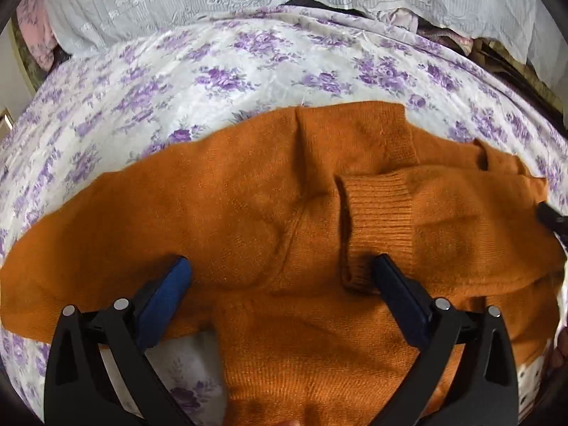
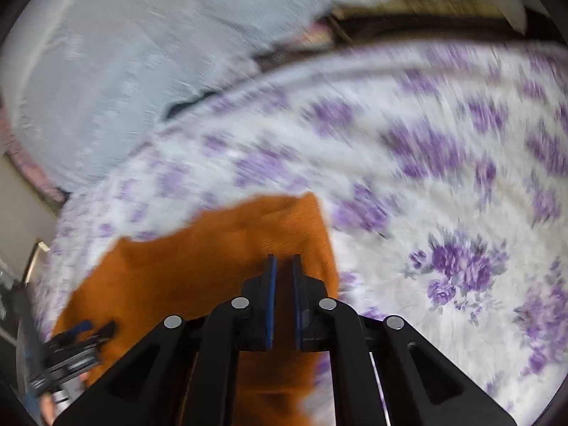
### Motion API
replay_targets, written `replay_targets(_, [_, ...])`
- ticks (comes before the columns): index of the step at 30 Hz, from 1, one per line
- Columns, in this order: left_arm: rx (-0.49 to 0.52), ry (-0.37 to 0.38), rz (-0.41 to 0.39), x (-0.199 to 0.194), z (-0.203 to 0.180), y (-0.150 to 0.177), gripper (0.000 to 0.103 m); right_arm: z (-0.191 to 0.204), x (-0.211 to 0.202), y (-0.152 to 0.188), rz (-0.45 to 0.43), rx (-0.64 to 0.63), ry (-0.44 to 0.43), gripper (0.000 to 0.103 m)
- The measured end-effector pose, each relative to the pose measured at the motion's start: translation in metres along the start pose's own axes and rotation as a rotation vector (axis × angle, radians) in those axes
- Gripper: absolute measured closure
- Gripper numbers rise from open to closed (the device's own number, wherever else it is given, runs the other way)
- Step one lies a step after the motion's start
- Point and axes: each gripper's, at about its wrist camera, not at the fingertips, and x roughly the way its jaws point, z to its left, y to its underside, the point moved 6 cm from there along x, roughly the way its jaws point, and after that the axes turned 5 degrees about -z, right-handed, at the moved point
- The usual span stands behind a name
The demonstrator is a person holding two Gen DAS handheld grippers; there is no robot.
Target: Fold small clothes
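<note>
The left gripper (image 1: 280,269) is hovering with its jaws standing wide over the orange sweater (image 1: 248,220), nothing between them. The sweater is lying spread on the floral bedsheet (image 1: 213,71), one ribbed cuff (image 1: 380,209) folded in over its body just beyond the right-hand jaw. In the blurred right wrist view, the right gripper (image 2: 284,266) is showing its jaws drawn narrow, nearly together, above the sweater's edge; whether cloth is pinched between them I cannot tell. Farther off, a pale embroidered cloth (image 1: 177,3) is lying at the bed's far side.
</note>
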Motion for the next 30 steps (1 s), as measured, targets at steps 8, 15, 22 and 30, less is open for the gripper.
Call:
replay_targets(8, [-0.047, 0.027, -0.045, -0.02, 0.01, -0.004, 0.004, 0.022, -0.054, 0.0, -0.119, -0.091, -0.069, 0.097])
replay_targets(15, [-0.036, 0.022, 0.009, -0.002, 0.008, 0.003, 0.004, 0.027, -0.027, 0.042, 0.055, -0.139, -0.045, 0.101])
replay_targets(22, [-0.06, 0.048, -0.102, -0.03, 0.009, -0.011, 0.004, 0.054, -0.049, 0.019, -0.023, -0.161, -0.101, 0.095])
replay_targets(30, [-0.036, 0.077, -0.003, -0.002, -0.002, -0.002, 0.004, 0.101, 0.02, 0.037, 0.123, -0.302, -0.085, 0.069])
